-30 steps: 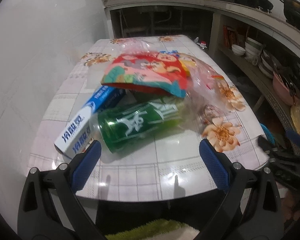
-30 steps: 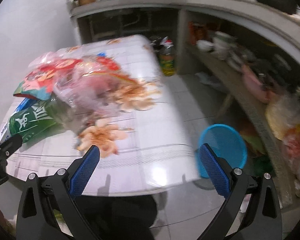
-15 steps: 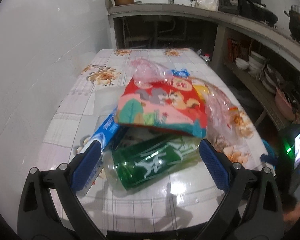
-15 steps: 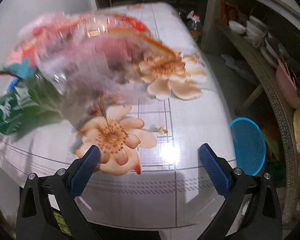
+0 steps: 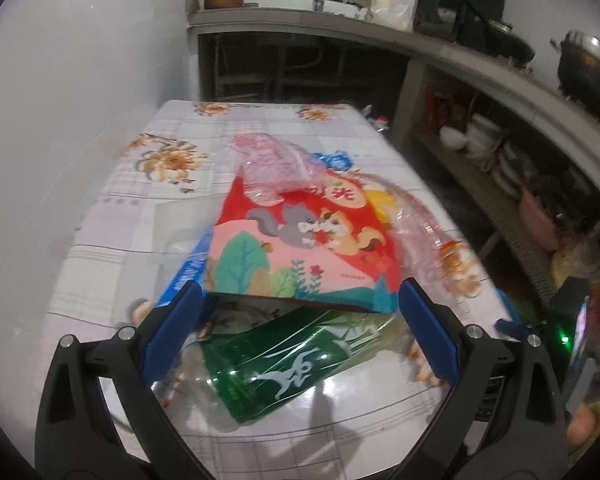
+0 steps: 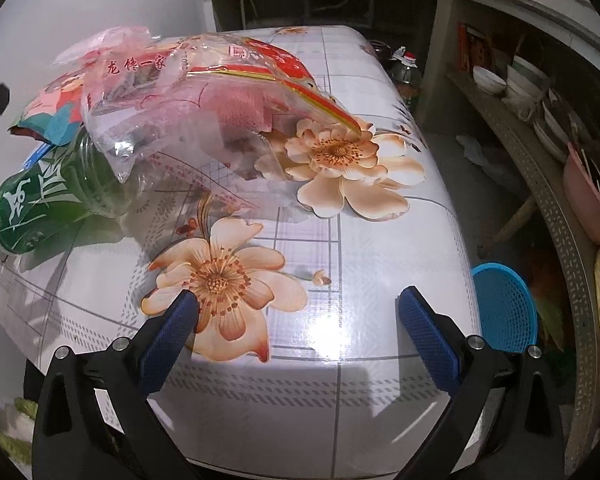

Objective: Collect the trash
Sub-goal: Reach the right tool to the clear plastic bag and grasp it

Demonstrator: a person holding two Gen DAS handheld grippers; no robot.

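A pile of trash lies on the flowered table (image 5: 112, 240). A green-labelled plastic bottle (image 5: 284, 364) lies on its side, and my open left gripper (image 5: 300, 336) straddles it just above. A red squirrel-print snack bag (image 5: 308, 252) rests over the bottle. A blue and white box (image 5: 184, 276) pokes out at the left. A clear crinkled plastic bag (image 6: 204, 120) with red print covers the pile's right side. My right gripper (image 6: 298, 328) stands open over the table's (image 6: 360, 260) near edge, empty, well short of the bottle (image 6: 40, 204).
A blue plastic basket (image 6: 504, 308) sits on the floor right of the table. Shelves with bowls (image 6: 512, 80) and a pink basin (image 6: 584, 196) run along the right. A white wall (image 5: 60, 100) borders the table's left side.
My left gripper has moved forward and down over the bottle, its jaws now flanking it. My right gripper has swung left and lower over the table's front edge. Both stay open.
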